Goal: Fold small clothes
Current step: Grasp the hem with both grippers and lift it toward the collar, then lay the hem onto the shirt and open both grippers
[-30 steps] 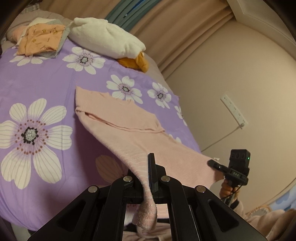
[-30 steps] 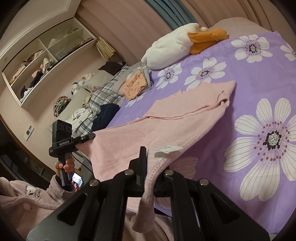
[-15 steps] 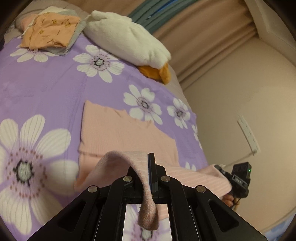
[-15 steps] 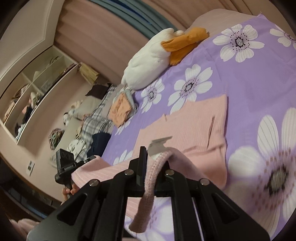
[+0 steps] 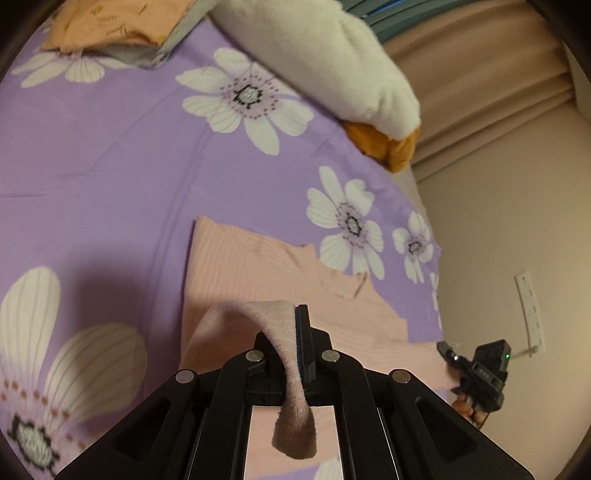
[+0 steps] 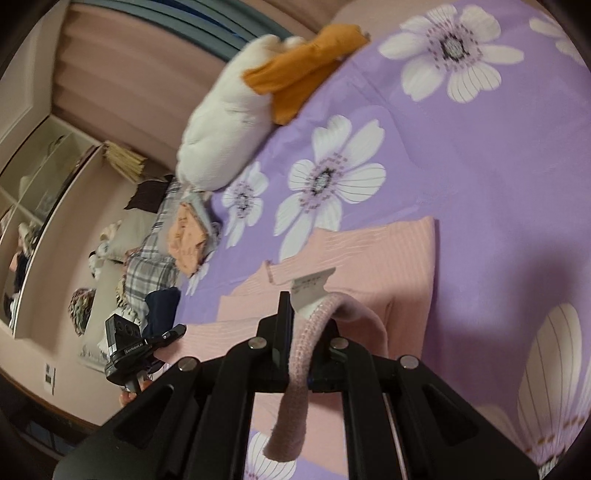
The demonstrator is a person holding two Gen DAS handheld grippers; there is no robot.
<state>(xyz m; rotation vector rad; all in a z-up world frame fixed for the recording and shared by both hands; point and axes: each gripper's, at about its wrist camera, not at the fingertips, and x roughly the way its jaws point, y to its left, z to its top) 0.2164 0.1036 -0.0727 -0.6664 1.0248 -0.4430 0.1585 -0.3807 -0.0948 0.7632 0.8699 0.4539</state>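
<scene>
A pink ribbed knit garment (image 5: 258, 269) lies on the purple flowered bedspread (image 5: 110, 166). Its near part is lifted over the part lying flat. My left gripper (image 5: 295, 332) is shut on one corner of its hem, which hangs down between the fingers. My right gripper (image 6: 295, 321) is shut on the other corner, beside a white label (image 6: 310, 284). The garment also shows in the right wrist view (image 6: 369, 254). Each gripper shows in the other's view: the right gripper (image 5: 448, 350) at the lower right, the left gripper (image 6: 173, 332) at the lower left.
A white and orange plush toy (image 5: 332, 70) lies at the far side of the bed. A folded stack with an orange top (image 5: 114, 26) sits at the far left. Plaid and dark clothes (image 6: 151, 269) lie past the bed. A wall (image 5: 517, 221) is close on the right.
Both grippers have carried the garment's hem forward over the bed. The garment, stretched in the air before, now lies mostly flat with its near part doubling over.
</scene>
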